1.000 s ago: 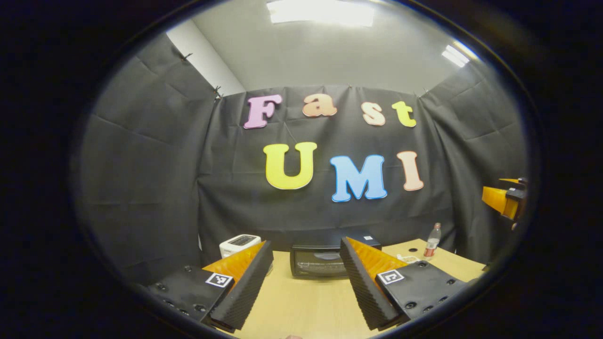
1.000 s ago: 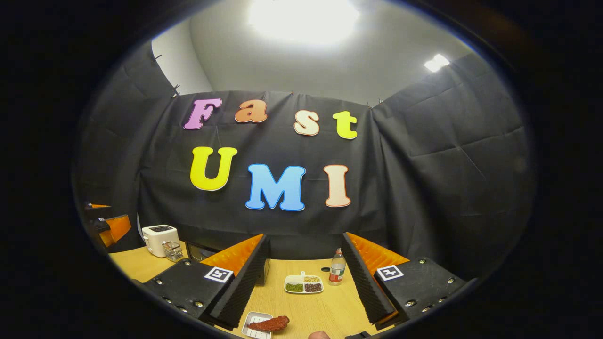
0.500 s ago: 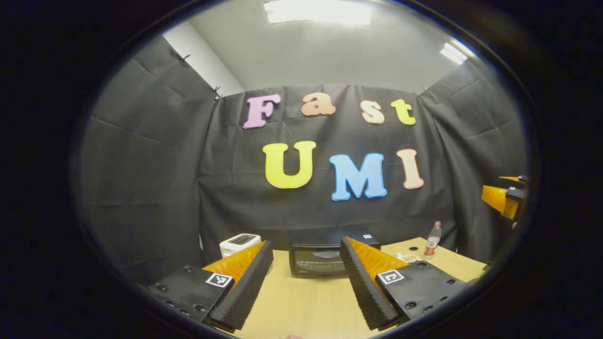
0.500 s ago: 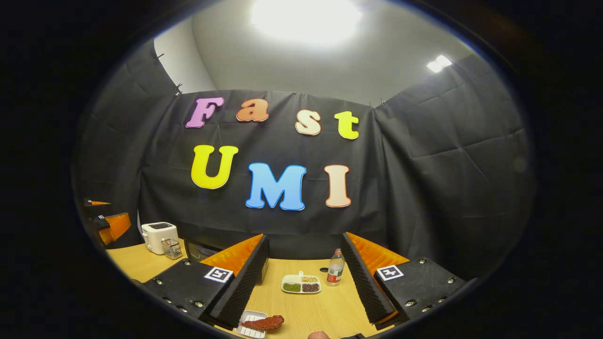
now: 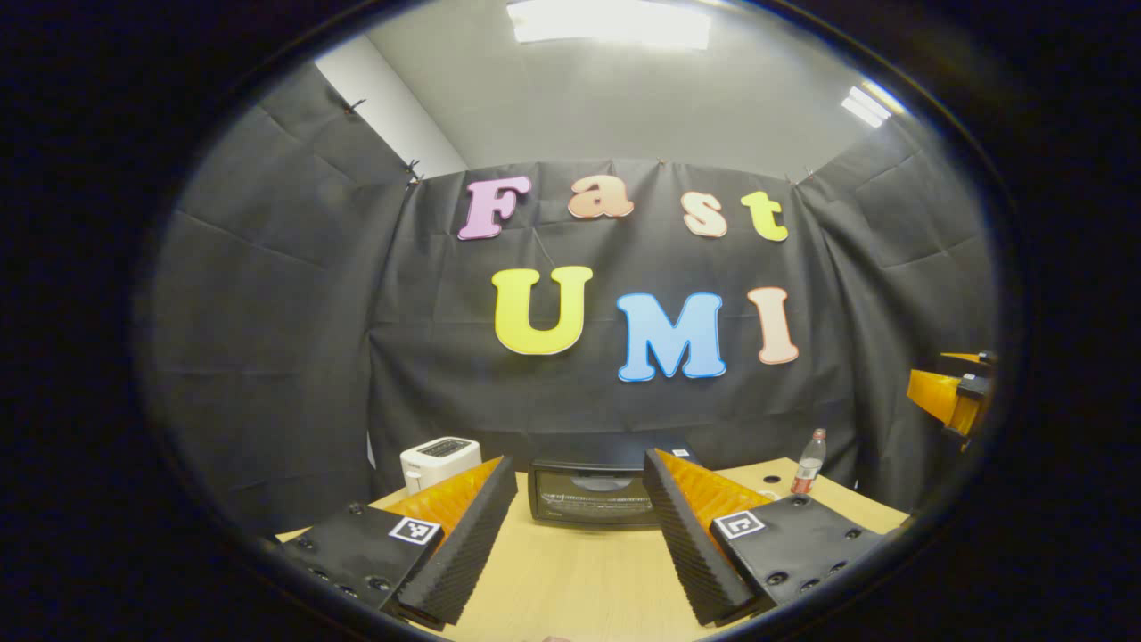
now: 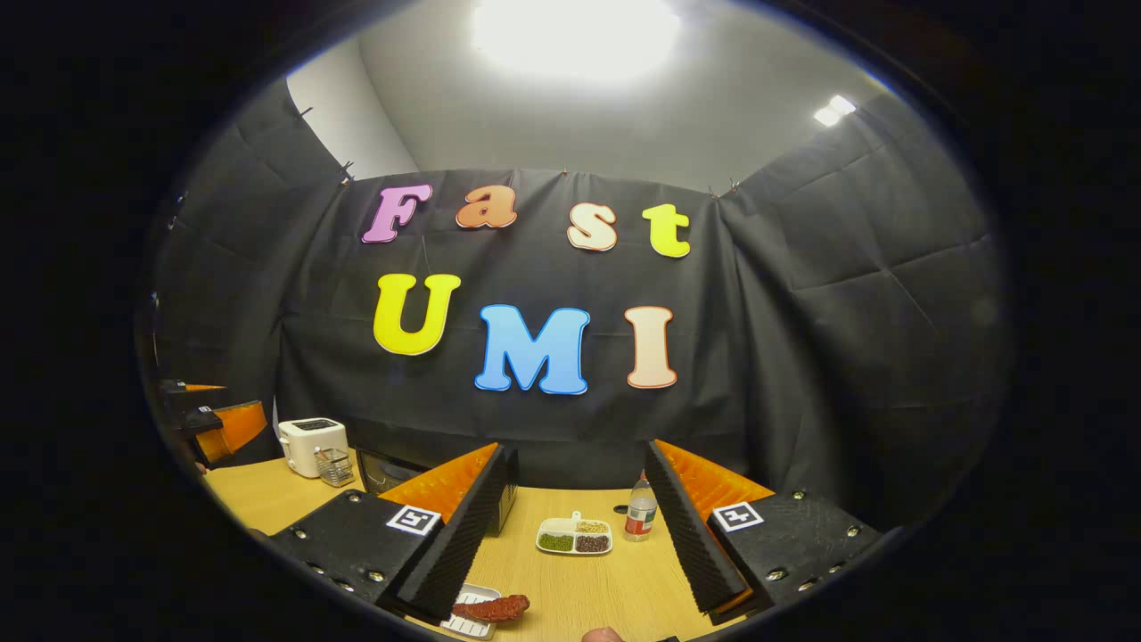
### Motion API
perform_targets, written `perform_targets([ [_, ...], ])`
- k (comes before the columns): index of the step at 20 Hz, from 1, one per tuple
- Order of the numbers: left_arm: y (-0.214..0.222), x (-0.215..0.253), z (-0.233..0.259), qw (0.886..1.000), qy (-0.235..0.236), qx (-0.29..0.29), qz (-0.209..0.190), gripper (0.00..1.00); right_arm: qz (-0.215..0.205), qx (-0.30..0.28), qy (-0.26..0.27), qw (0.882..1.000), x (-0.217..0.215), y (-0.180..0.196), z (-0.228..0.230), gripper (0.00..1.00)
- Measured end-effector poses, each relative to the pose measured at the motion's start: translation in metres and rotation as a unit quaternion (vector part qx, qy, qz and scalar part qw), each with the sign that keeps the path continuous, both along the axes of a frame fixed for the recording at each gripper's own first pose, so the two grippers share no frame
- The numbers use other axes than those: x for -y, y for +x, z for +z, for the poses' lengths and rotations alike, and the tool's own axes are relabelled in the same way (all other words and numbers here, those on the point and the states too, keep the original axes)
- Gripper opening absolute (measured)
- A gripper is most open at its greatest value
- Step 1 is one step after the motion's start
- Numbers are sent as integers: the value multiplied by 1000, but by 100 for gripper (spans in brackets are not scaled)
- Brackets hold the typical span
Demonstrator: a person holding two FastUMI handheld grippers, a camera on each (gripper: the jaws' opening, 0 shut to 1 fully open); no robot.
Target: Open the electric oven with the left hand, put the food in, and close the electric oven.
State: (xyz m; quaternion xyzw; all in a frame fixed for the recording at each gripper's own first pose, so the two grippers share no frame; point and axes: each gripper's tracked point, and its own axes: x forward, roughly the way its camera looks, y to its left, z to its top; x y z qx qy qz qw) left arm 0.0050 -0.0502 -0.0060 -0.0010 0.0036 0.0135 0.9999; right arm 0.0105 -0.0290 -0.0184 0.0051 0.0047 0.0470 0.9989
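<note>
The black electric oven (image 5: 593, 492) stands at the far side of the wooden table (image 5: 570, 580), door shut, straight ahead of my left gripper (image 5: 579, 535), which is open and empty. In the right gripper view a reddish piece of food (image 6: 490, 609) lies on a small white tray (image 6: 470, 615) near the table's front edge. My right gripper (image 6: 570, 535) hovers open above the table, the food just below its left finger. The oven (image 6: 383, 470) peeks out behind that finger. The other gripper (image 6: 223, 428) shows at the far left.
A white toaster (image 5: 439, 459) stands left of the oven, with a small wire rack (image 6: 332, 465) beside it. A white divided dish (image 6: 575, 538) of beans and a plastic bottle (image 6: 639, 519) sit mid-table to the right. Black cloth walls close in the booth.
Both views have shifted slightly: the oven and toaster sit a bit further left in the left gripper view, and the food tray has slid lower and left in the right gripper view.
</note>
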Motion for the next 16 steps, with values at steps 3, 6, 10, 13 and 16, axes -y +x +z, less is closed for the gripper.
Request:
perform_targets([
  [3, 11, 1, 2, 1000, 5, 2, 1, 100, -8, 9, 5, 1000, 14, 2, 2, 95],
  [6, 32, -3, 5, 1000, 2, 8, -6, 100, -17, 4, 7, 1000, 18, 3, -2, 95],
  [10, 79, -5, -1, 1000, -3, 11, -27, 100, -41, -3, 16, 999, 17, 11, -5, 95],
  [13, 122, -5, -7, 999, 0, 16, -46, 100, -62, 0, 29, 998, 11, 19, -2, 95],
  [16, 162, -1, -22, 998, -3, 11, -66, 100, -86, -5, 30, 996, 6, 28, -4, 95],
])
